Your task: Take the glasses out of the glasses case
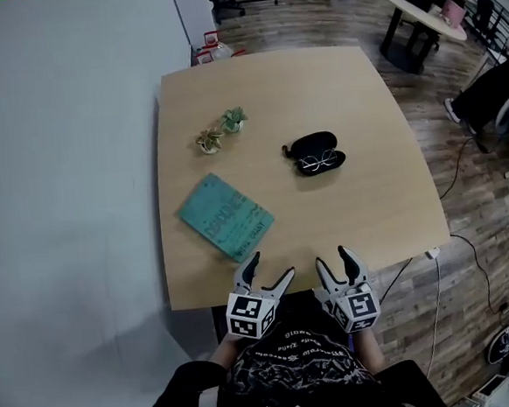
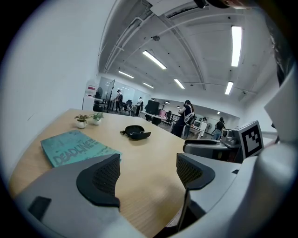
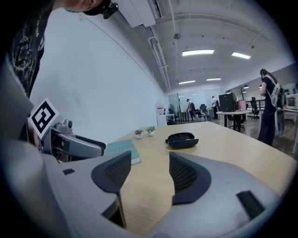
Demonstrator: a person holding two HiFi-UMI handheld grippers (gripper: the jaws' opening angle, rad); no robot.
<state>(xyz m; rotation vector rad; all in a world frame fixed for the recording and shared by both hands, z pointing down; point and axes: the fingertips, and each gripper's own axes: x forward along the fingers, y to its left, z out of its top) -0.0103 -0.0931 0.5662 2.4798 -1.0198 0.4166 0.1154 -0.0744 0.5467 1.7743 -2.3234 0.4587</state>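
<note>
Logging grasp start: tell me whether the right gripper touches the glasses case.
Apart. Head view shows the right gripper at the near edge, with bare table between it and the open glasses case.

The table (image 1: 361, 102) is pale wood, fine-grained and matt. The book (image 1: 226, 216) has a dull teal paper cover. The glasses case (image 1: 313, 144) is smooth black with a faint sheen, and the glasses (image 1: 319, 160) have thin metal rims. The left gripper (image 1: 271, 265) and right gripper (image 1: 332, 257) are matt grey plastic, with black pads (image 2: 100, 179) in a fine mesh texture. The floor (image 1: 465, 199) is wood plank, slightly glossy.
</note>
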